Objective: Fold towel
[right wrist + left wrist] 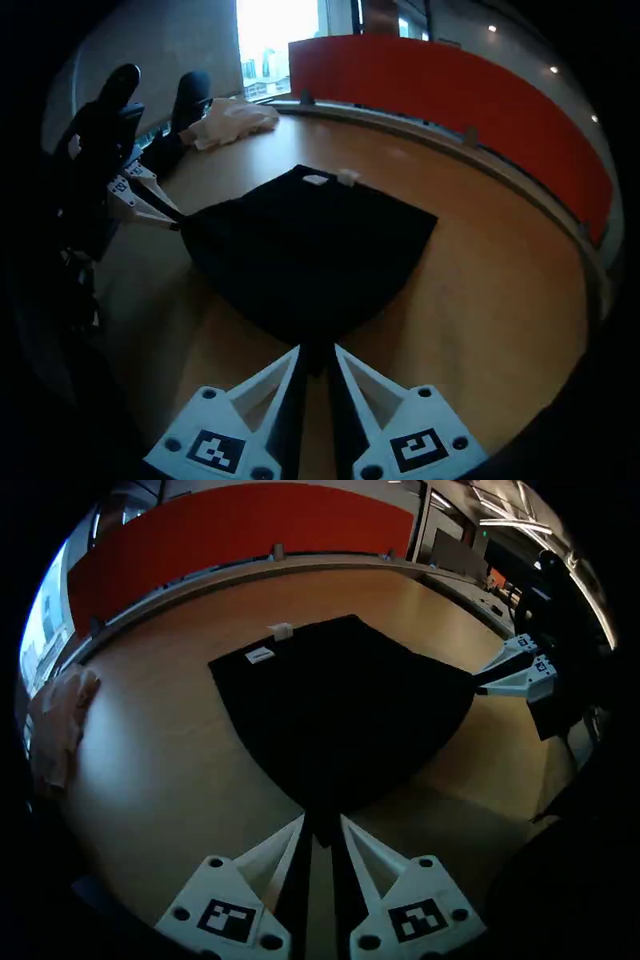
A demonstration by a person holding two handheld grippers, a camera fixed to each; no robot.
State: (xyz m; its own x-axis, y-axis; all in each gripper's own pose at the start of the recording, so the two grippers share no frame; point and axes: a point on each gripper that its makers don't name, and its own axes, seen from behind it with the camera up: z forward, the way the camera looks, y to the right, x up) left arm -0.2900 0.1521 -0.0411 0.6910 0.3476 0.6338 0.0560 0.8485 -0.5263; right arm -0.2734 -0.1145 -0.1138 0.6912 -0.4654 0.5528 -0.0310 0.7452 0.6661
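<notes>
The wooden table (pixel 160 752) runs wide under a black towel (pixel 344 696), which is spread near its middle. The towel is so dark that its creases hardly show, and two corners are drawn out to points. A pale cloth (pixel 60 712) far left is cut off. The left gripper (pixel 322 832) is closed, pinching one corner, and the right gripper (pixel 318 356) pinches the other. A white label (pixel 260 654) sits on the far edge.

Low, close views over shared towel (pixel 336 712)
</notes>
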